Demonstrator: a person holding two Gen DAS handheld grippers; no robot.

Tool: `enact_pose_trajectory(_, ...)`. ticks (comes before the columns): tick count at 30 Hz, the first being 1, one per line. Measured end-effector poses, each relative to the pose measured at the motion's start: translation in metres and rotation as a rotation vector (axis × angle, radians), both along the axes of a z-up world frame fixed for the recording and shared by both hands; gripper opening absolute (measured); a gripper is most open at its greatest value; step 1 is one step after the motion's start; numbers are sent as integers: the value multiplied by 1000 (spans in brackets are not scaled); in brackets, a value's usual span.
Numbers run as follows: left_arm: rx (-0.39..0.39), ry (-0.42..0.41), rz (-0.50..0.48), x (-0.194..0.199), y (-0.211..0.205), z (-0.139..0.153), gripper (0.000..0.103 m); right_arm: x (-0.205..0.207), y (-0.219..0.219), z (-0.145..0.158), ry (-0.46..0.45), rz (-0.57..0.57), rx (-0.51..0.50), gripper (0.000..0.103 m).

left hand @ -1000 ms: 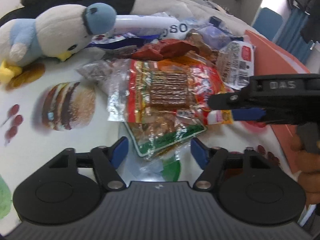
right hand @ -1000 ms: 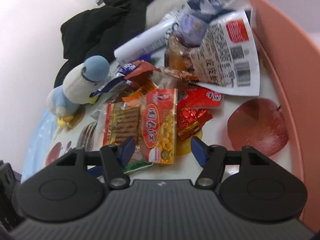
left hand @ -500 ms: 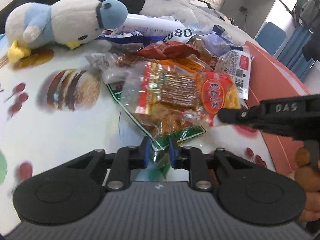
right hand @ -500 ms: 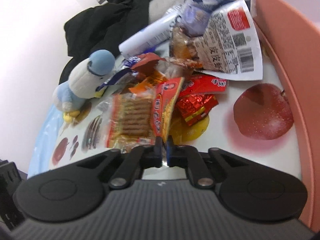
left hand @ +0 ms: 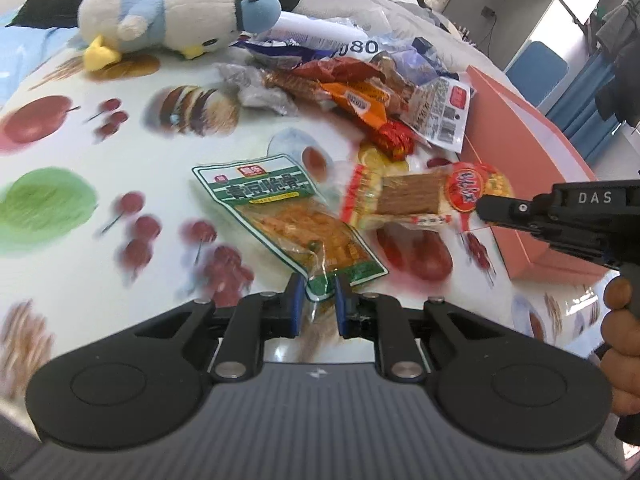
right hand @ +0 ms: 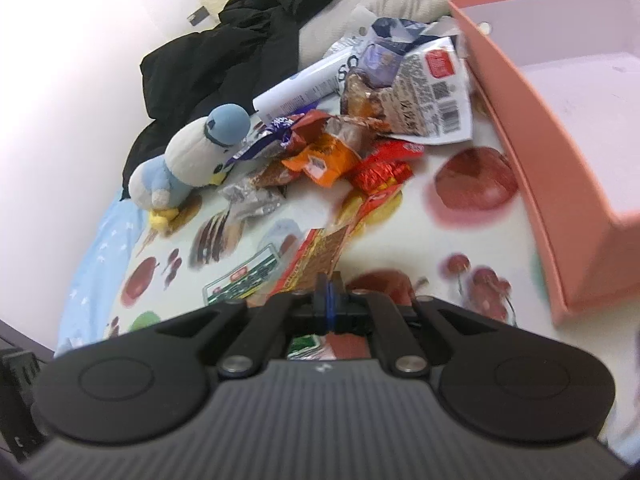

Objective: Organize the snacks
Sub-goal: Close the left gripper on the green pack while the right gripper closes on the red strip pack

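My left gripper [left hand: 316, 303] is shut on the near end of a green-edged snack packet [left hand: 276, 212], which hangs clear of the pile. My right gripper [right hand: 328, 300] is shut on a red and yellow packet of brown strips [right hand: 320, 254], seen edge-on in the right wrist view. In the left wrist view that packet [left hand: 416, 196] hangs from the right gripper [left hand: 482, 205], beside the pink box [left hand: 520, 120]. The green packet [right hand: 244, 276] shows just left of the right gripper's fingers. A pile of other snacks [left hand: 360, 88] lies further back.
A plush bird [left hand: 180, 16] lies left of the pile, with black clothing [right hand: 240, 40] behind it. The open pink box [right hand: 560, 152] stands on the right. A white tube [right hand: 296, 92] rests behind the snacks. The tablecloth [left hand: 80, 152] carries fruit prints. A person's hand [left hand: 620, 320] holds the right gripper.
Both grippers went from open to shut, each on a packet. Both packets have been pulled out of the pile and lifted toward the near side, now apart from each other.
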State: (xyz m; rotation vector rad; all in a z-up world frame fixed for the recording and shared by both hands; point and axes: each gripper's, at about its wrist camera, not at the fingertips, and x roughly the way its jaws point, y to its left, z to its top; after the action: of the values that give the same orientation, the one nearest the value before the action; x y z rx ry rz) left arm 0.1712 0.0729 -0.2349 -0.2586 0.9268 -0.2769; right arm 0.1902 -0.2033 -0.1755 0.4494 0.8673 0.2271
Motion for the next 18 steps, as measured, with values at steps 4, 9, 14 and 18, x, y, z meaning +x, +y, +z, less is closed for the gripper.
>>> enact_pose_trajectory(4, 9, 15, 8, -23, 6, 11, 19, -27, -5, 8, 3, -18, -25, 3)
enact_pose_trajectory(9, 13, 51, 20, -43, 7, 15, 20, -56, -13, 5, 43, -23, -45, 3)
enact_pose_trajectory(14, 24, 88, 76, -55, 9, 12, 27, -81, -13, -3, 86, 3, -82, 8)
enact_pose_trajectory(18, 11, 117, 148, -62, 13, 10, 68, -94, -12, -10, 103, 46, -104, 13)
